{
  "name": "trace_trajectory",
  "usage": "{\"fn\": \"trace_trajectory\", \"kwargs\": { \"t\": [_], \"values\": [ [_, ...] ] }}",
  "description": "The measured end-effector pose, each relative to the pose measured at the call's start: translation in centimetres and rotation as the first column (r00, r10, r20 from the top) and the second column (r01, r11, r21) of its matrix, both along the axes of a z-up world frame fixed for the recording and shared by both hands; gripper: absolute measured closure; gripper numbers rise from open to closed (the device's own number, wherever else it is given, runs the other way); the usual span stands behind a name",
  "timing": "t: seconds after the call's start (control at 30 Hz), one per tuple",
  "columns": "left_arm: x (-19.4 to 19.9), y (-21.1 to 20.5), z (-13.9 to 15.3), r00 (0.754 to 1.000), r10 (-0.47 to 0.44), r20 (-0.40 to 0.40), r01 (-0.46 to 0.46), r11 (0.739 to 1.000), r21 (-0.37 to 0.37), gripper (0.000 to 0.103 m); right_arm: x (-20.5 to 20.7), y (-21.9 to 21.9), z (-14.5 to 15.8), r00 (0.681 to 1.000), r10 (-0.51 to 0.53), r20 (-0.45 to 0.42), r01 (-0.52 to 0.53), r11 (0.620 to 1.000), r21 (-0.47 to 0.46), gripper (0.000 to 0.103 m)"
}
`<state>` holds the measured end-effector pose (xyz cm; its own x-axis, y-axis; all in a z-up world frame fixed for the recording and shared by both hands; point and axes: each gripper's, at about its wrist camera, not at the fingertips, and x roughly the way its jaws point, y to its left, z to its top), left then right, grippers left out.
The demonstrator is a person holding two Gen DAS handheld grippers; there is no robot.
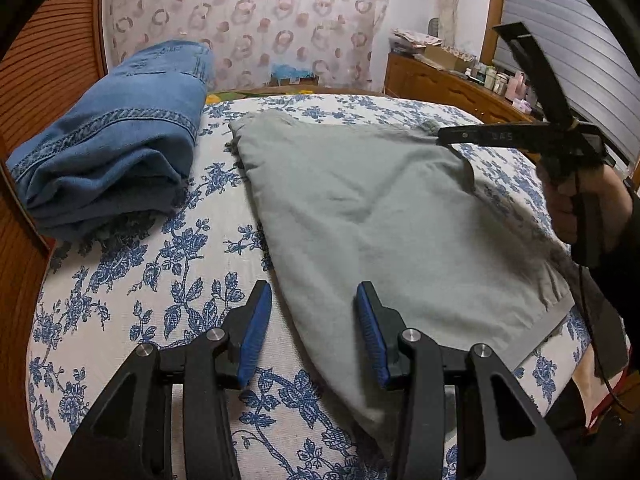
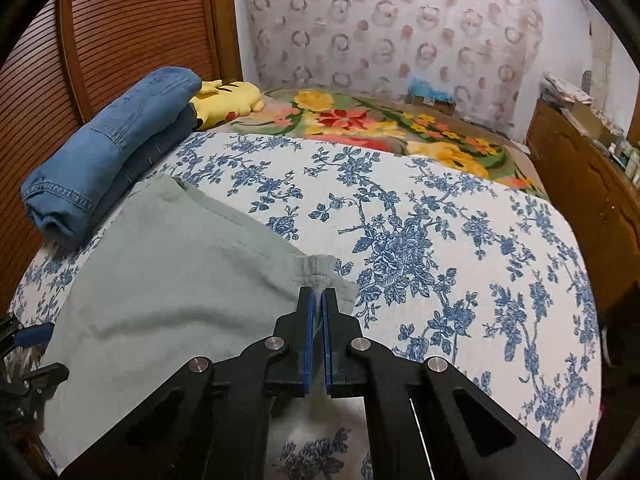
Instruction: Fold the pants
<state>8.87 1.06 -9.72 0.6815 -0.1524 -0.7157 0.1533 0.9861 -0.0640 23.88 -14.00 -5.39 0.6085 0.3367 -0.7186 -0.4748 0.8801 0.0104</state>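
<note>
Grey-green pants [image 1: 372,220] lie folded on the blue-flowered bedspread [image 1: 132,300]. My left gripper [image 1: 314,304] is open and empty, its blue pads straddling the near left edge of the pants just above the cloth. My right gripper [image 2: 319,300] is shut on a corner of the pants [image 2: 160,280] and holds it slightly lifted. It also shows in the left wrist view [image 1: 444,138] at the far right of the pants, held by a hand.
Folded blue jeans [image 1: 116,148] lie at the far left of the bed, also in the right wrist view [image 2: 108,152]. A yellow plush toy [image 2: 228,100] and a flowered blanket [image 2: 380,124] lie behind. A wooden dresser [image 1: 444,80] stands right.
</note>
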Motion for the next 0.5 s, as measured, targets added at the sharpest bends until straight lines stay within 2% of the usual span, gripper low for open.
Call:
{"fn": "trace_trajectory", "kwargs": {
  "t": [0.07, 0.2, 0.27, 0.3, 0.37, 0.4, 0.5],
  "values": [
    [-0.2, 0.0, -0.1, 1.0, 0.004, 0.011, -0.004, 1.0, -0.004, 0.058, -1.3, -0.5, 0.7, 1.0, 0.006, 0.011, -0.006, 1.0, 0.001, 0.093],
    [-0.8, 0.4, -0.2, 1.0, 0.017, 0.016, -0.016, 0.999, -0.028, 0.058, -4.6, -1.6, 1.6, 0.998, 0.047, 0.029, -0.048, 0.999, 0.024, 0.09],
    [-1.1, 0.4, 0.0, 1.0, 0.011, 0.02, -0.011, 0.999, -0.036, 0.065, -6.4, -2.1, 1.9, 0.997, 0.064, 0.043, -0.065, 0.997, 0.034, 0.083],
    [-1.1, 0.4, 0.1, 1.0, 0.009, 0.02, -0.009, 0.999, -0.037, 0.071, -7.4, -2.4, 2.0, 0.996, 0.071, 0.048, -0.073, 0.997, 0.035, 0.075],
    [-1.4, 0.4, 0.2, 1.0, 0.006, 0.025, -0.005, 0.999, -0.044, 0.076, -8.9, -3.0, 2.2, 0.996, 0.072, 0.057, -0.074, 0.997, 0.035, 0.064],
    [-1.6, 0.4, 0.3, 1.0, 0.001, 0.03, 0.001, 0.999, -0.049, 0.083, -9.7, -3.4, 2.2, 0.996, 0.07, 0.062, -0.073, 0.996, 0.041, 0.061],
    [-2.5, 0.0, 0.8, 0.999, -0.011, 0.044, 0.013, 0.999, -0.035, 0.085, -11.5, -4.3, 2.1, 0.995, 0.079, 0.056, -0.082, 0.995, 0.057, 0.06]
  ]
}}
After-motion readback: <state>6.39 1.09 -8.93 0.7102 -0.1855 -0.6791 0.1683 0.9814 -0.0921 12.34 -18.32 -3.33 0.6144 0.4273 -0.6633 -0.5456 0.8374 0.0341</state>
